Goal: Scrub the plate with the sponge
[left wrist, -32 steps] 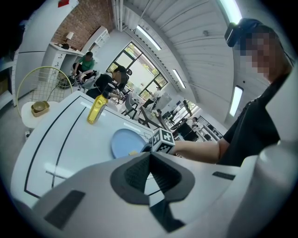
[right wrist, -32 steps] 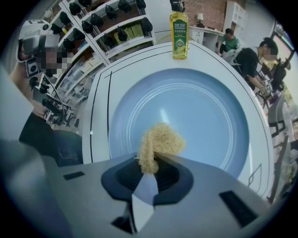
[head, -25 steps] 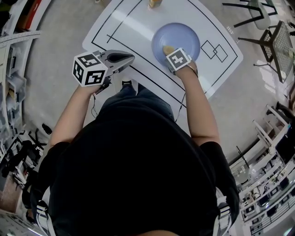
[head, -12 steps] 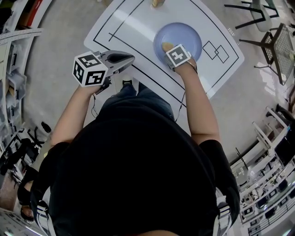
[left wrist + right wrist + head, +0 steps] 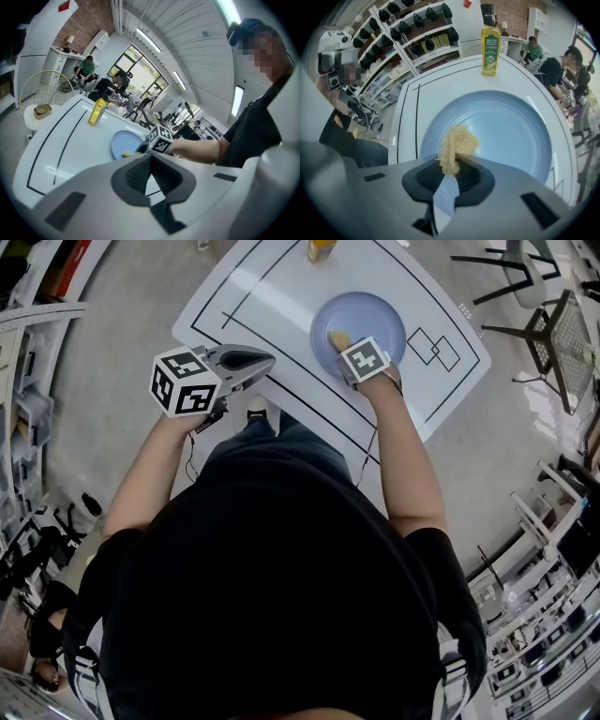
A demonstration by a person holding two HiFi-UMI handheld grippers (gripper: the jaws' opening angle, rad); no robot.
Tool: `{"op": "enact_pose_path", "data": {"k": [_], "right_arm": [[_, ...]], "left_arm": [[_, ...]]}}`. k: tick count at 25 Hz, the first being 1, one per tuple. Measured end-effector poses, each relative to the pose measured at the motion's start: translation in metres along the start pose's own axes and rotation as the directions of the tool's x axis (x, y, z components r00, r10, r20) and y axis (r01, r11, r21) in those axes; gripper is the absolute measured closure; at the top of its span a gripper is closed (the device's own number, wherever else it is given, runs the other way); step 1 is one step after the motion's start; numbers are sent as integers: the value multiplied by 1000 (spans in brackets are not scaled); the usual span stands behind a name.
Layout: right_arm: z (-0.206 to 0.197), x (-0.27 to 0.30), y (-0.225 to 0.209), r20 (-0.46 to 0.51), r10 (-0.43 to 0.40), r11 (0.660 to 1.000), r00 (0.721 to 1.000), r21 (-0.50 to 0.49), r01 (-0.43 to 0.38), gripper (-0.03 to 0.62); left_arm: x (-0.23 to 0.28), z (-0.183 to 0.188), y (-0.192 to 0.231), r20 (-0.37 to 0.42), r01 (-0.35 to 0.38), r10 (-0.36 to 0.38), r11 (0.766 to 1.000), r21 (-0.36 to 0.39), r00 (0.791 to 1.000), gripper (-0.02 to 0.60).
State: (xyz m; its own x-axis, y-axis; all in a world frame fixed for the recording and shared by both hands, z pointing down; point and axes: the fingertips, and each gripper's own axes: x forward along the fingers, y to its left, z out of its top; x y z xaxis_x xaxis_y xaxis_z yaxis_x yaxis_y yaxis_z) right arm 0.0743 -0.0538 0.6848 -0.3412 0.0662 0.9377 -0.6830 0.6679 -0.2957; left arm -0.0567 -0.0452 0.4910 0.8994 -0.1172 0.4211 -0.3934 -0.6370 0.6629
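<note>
— Where is the sponge (image 5: pixel 457 145) sitting right now?

— The right gripper (image 5: pixel 451 165) is pinching it. In the right gripper view the jaws are pressing together on the near end of the yellow, fibrous pad, and the rest is sticking out forward just above the centre of the frame.

— And is it touching the plate (image 5: pixel 511 126)?

— It is lying over the blue plate's lower left part, and its far end seems to be resting on the surface. In the head view the plate is showing at the upper centre, on the white table (image 5: pixel 281 292) with black lines. The sponge is showing as a small yellow patch left of the plate's middle.

— What is the left gripper (image 5: pixel 150 159) doing?

— It is holding nothing. In the left gripper view its jaw tips are meeting, with only table showing behind them. In the head view it is sitting at the left of centre, over the table's near edge, well apart from the plate.

— Is anything else standing on the table?

— A yellow bottle (image 5: pixel 490 44) is standing upright beyond the plate, at the top of the right gripper view.
</note>
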Motion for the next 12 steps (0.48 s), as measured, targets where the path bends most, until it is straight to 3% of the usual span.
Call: {"op": "enact_pose_path", "data": {"k": [6,12], "right_arm": [[1,-16,2,44,-17,1000,999,8,16,546],[8,-51,-2,108,-84,996,991,51,79,546]], "left_arm": [[-6,8,-9,11,-5,5,999,31,1000,575],[-18,16,-17,19,-11,9,998,63,1000,575]]}}
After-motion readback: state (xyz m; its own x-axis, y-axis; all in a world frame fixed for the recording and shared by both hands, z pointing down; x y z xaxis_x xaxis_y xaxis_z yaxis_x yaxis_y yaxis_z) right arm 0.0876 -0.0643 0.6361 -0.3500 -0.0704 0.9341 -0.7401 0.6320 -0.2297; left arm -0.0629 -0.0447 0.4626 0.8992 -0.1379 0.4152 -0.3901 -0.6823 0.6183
